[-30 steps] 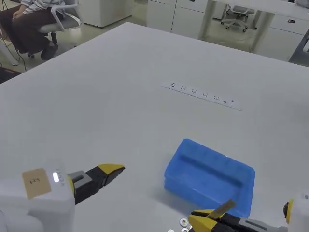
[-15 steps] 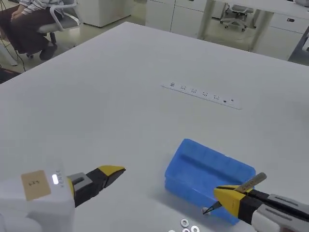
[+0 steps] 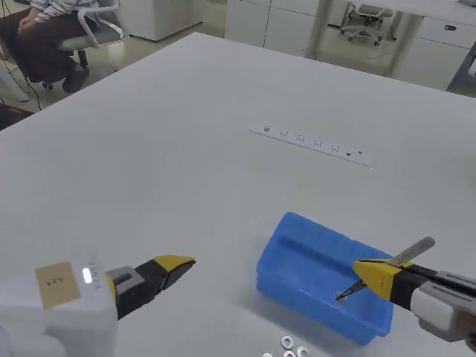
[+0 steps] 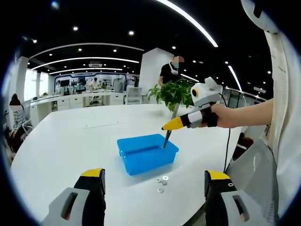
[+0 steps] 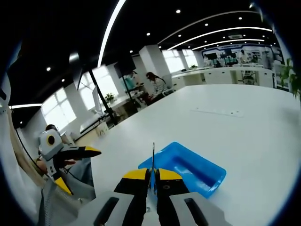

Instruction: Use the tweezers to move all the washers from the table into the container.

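A blue container (image 3: 312, 256) stands on the white table near its front edge. Three small washers (image 3: 290, 346) lie on the table just in front of it, also seen as washers (image 4: 162, 181) in the left gripper view. My right gripper (image 3: 375, 271) is shut on silver tweezers (image 3: 349, 290), whose tips point down into the container (image 4: 146, 153). Whether a washer sits in the tips is too small to tell. In its own view the right gripper (image 5: 151, 175) clamps the tweezers (image 5: 153, 162) above the container (image 5: 188, 169). My left gripper (image 3: 178, 262) hovers open, left of the container.
A strip of sockets (image 3: 312, 145) is set into the table (image 3: 186, 149) beyond the container. Office chairs and a seated person (image 3: 44, 30) are past the far left edge. Another person stands behind a potted plant (image 4: 174, 92) in the left gripper view.
My right gripper has lifted the tweezers from beside the washers at the front edge and carried them rightwards over the container. The left gripper has stayed where it was.
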Demonstrator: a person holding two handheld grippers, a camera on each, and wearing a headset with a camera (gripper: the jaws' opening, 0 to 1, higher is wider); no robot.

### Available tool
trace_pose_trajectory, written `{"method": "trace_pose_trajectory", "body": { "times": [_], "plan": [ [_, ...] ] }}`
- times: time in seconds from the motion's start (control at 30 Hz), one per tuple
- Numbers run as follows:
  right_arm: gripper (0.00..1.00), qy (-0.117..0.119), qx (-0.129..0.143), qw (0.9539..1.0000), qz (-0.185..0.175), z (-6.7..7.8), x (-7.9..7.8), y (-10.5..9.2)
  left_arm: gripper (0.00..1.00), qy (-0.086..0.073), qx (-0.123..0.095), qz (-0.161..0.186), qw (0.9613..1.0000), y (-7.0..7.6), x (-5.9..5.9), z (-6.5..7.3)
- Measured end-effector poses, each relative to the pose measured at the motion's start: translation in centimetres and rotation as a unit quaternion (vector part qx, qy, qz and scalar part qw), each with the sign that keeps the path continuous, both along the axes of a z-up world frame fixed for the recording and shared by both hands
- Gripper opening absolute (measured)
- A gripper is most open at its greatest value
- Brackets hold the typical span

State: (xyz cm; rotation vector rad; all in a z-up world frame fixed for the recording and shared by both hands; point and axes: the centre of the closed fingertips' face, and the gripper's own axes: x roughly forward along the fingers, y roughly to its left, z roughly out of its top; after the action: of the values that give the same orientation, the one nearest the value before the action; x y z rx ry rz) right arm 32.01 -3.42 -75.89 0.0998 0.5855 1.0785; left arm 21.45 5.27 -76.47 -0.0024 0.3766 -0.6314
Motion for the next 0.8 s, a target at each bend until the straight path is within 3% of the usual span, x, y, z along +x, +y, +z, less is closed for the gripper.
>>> {"method": "trace_pose_trajectory", "body": {
  "times": [0.33,0.8],
  "plan": [
    [0.03,0.012,-0.016,0.9997,-0.017,-1.6,2.4,-0.8,0.88,-0.001,-0.002,0.002,1.0000,0.2,0.2,0.1],
    [0.03,0.023,-0.055,0.9979,-0.026,-4.7,3.9,-1.7,0.88,0.000,0.001,0.000,1.0000,0.2,0.1,-0.1]
  ]
}}
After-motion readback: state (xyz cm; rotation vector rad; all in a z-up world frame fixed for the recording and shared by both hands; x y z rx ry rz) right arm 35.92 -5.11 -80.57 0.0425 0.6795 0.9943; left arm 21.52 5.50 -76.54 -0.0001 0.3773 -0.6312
